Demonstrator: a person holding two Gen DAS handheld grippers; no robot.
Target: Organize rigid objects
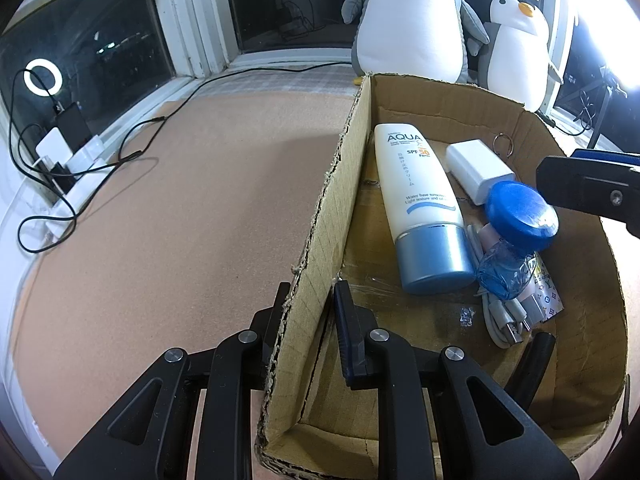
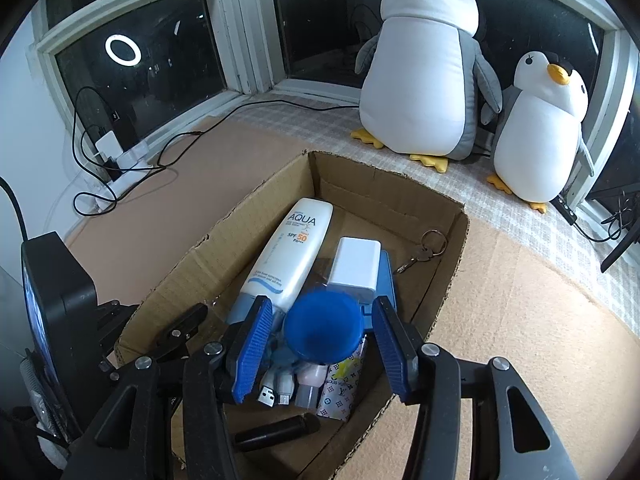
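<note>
The left claw [image 1: 310,300] is clamped on the left wall of the brown cardboard box [image 1: 344,168]. The right claw [image 2: 324,316] stands apart, its blue pads flanking but not pressing the clear blue bottle with a round blue cap [image 2: 324,330]. That bottle lies inside the box beside a white sunscreen tube [image 2: 290,254] and a white rectangular charger [image 2: 356,262].

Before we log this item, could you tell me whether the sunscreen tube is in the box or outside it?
Inside: the sunscreen tube lies flat on the cardboard box floor, cap nearest the cameras.
</note>
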